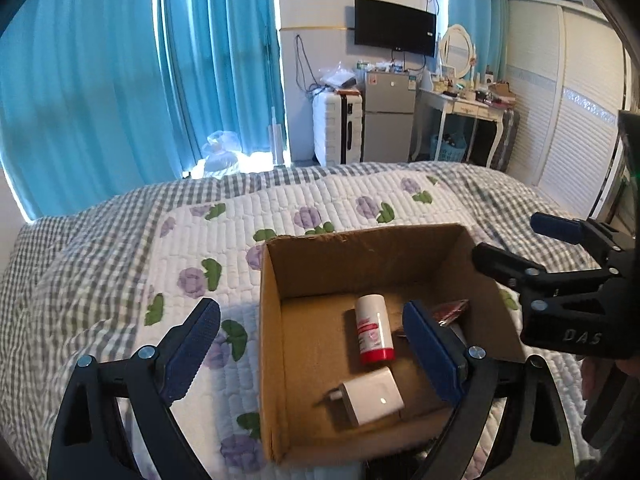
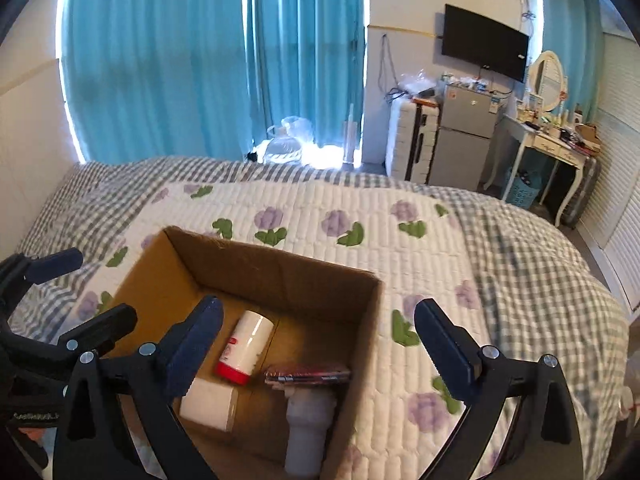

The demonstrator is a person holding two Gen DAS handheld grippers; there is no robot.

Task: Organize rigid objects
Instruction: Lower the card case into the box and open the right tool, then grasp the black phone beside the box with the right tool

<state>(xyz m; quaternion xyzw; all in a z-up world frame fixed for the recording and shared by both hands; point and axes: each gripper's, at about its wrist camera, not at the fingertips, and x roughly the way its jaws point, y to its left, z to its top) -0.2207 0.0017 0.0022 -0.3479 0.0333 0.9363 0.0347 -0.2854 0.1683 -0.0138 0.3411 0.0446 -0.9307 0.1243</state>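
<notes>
Left wrist view shows the cardboard box (image 1: 276, 320) on the quilt (image 1: 120, 280), holding a red-capped bottle (image 1: 374, 330), white charger (image 1: 370, 400) and more. Left gripper (image 1: 312, 344) and right gripper (image 2: 320, 348) both hang empty, jaws apart; loading looks finished, so next comes finding any remaining item.

Home bedroom, quilted bed (image 1: 320, 200), curtains (image 1: 140, 60), dressing table (image 1: 460, 100)

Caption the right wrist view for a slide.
Open right gripper above box holding bottle, charger on bed.
</notes>
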